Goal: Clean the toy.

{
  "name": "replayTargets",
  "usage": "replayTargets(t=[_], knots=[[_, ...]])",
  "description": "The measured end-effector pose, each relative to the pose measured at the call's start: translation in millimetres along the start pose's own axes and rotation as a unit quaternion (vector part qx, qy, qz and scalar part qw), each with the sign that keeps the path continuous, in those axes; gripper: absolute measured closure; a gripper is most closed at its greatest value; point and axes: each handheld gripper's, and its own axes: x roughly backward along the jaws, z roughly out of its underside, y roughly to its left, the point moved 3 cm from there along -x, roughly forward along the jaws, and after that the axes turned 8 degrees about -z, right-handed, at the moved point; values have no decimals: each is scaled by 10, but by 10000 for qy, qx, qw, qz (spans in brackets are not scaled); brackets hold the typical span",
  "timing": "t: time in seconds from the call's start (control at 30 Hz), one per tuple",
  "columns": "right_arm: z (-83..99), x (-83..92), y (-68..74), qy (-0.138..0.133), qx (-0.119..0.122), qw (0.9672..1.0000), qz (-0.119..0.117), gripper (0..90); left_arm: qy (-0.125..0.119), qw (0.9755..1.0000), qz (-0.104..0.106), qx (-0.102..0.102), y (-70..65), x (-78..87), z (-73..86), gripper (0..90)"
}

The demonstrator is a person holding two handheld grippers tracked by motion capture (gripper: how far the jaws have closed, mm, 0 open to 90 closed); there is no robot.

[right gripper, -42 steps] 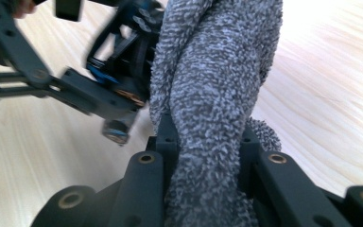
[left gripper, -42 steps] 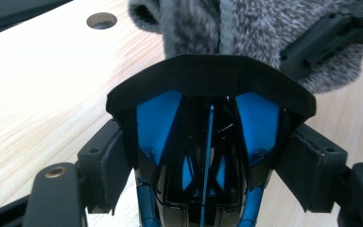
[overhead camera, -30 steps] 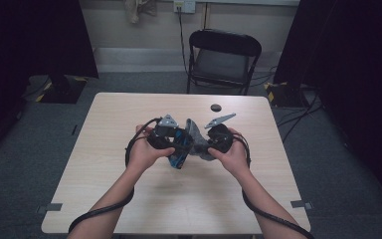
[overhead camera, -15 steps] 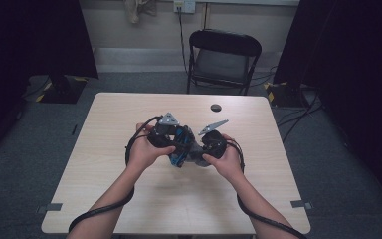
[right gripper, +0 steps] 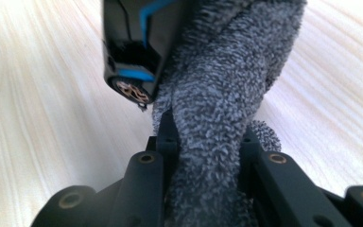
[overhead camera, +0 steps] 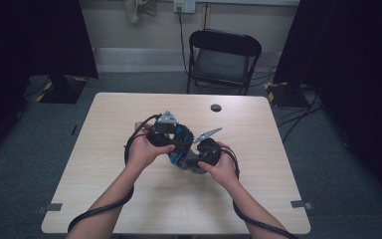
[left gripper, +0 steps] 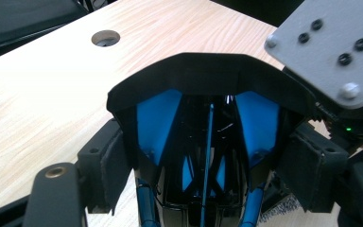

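Observation:
A black plastic object with blue panels (overhead camera: 180,143) hangs over the middle of the table. My left gripper (overhead camera: 175,139) is shut on it; in the left gripper view its pads (left gripper: 109,163) press the sides of the object (left gripper: 203,90). My right gripper (overhead camera: 195,160) is shut on a grey fuzzy cloth (overhead camera: 191,167) at the object's lower right side. In the right gripper view the cloth (right gripper: 217,94) runs up between the jaws of the right gripper (right gripper: 208,142) and lies against the object's black end (right gripper: 139,52), which has a round socket.
The light wooden table (overhead camera: 263,134) has a round cable hole (overhead camera: 216,107) near its far edge. A black folding chair (overhead camera: 224,55) stands behind it. The right gripper's grey plate (left gripper: 326,42) sits close to the object's right side. Cables trail off the near edge.
My right hand has sunk and come nearer the table's front edge with the cloth, along the object's right side. The left hand has kept still.

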Motion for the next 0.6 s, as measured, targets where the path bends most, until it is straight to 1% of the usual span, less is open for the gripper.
replayTargets(t=[0.03,0.13,0.17,0.2,0.23,0.27,0.33,0.37,0.4,0.47,0.5,0.57,0.6], knots=[[26,-4,-28,38,-27,10000,41,720,-6,10000,-3,15,1,2,5,253],[38,53,-74,10,-86,9999,122,720,-9,10000,12,29,3,10,18,253],[38,53,-74,10,-86,9999,122,720,14,10000,-3,3,6,16,25,253],[17,148,-115,-46,-96,9997,199,720,12,10000,-14,-7,11,17,30,253],[17,148,-115,-46,-96,9997,199,720,19,10000,-15,7,14,18,37,253],[-23,269,-147,-124,-92,9995,284,720,41,10000,-12,7,20,22,46,253],[-50,347,-169,-179,-76,9992,355,720,56,10000,-30,2,25,21,65,253],[-50,347,-169,-179,-76,9992,355,720,56,10000,-30,2,25,21,65,253],[-85,464,-197,-274,-90,9986,439,720,92,9999,-38,-11,29,17,80,253],[-108,541,-213,-356,-102,9982,476,720,131,9999,-39,-39,24,4,96,254],[-108,541,-213,-356,-102,9982,476,720,131,9999,-39,-39,24,4,96,253],[-156,650,-229,-453,-90,9975,531,720,145,9999,-10,-14,16,-15,109,253],[-169,670,-230,-474,-83,9974,534,720,157,9999,7,-6,12,-24,114,253]])
